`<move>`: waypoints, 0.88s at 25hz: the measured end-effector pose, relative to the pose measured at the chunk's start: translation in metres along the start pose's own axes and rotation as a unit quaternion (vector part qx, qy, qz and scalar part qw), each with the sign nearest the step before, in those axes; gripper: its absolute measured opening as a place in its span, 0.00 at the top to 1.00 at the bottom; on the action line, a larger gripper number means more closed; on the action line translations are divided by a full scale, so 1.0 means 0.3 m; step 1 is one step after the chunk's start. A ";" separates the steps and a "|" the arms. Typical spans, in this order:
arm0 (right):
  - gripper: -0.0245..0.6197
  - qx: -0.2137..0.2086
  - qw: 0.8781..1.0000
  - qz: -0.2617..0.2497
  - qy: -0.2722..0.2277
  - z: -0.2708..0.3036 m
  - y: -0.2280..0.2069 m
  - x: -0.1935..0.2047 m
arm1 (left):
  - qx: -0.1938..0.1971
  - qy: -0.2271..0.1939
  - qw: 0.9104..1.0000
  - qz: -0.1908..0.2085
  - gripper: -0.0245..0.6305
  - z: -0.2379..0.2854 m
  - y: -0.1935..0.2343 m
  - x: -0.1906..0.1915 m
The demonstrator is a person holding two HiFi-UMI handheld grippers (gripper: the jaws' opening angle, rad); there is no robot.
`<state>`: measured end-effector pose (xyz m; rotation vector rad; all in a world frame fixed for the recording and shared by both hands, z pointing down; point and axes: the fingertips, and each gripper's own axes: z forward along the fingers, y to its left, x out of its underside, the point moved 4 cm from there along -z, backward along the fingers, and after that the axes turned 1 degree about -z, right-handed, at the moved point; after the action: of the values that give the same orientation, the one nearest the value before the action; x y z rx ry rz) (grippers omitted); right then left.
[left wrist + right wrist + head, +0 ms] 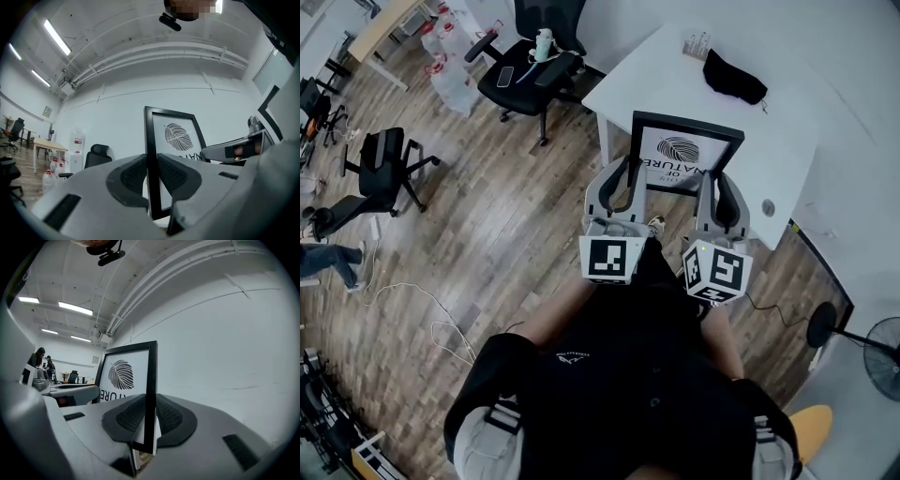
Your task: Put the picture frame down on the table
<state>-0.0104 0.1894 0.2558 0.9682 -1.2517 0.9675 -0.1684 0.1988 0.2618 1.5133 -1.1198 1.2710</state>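
Observation:
A black picture frame (682, 153) with a leaf print on white stands upright between my two grippers, over the near corner of the white table (806, 122). My left gripper (623, 192) is shut on the frame's left edge (151, 154), the dark pads pressing both faces. On the frame's right edge (151, 394) my right gripper (719, 199) is shut the same way. Whether the frame's lower edge touches the table is hidden by the grippers.
On the table lie a black cloth bundle (734, 77) and a small card (697, 43) at the far side. A black office chair (532, 67) stands left of the table, another chair (380, 169) farther left. A fan (872, 345) stands at right on the wood floor.

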 end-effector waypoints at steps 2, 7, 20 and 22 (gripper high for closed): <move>0.86 -0.007 1.000 0.000 -0.001 0.041 0.003 -0.004 | -0.008 -0.001 1.000 0.001 0.85 0.028 0.022 0.000; 0.86 -0.021 1.000 0.006 0.000 0.149 -0.026 -0.002 | -0.020 0.000 1.000 0.008 0.85 0.114 0.048 0.012; 0.86 -0.045 0.999 0.020 -0.003 0.457 -0.199 -0.017 | -0.046 0.005 0.999 0.013 0.85 0.432 0.048 0.039; 0.86 -0.051 0.998 0.022 -0.004 0.494 -0.224 -0.022 | -0.052 0.007 0.998 0.018 0.85 0.473 0.044 0.040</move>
<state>0.0089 0.0276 0.2559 0.8684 -1.3219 0.9260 -0.1466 0.0577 0.2559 1.4124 -1.1907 1.2268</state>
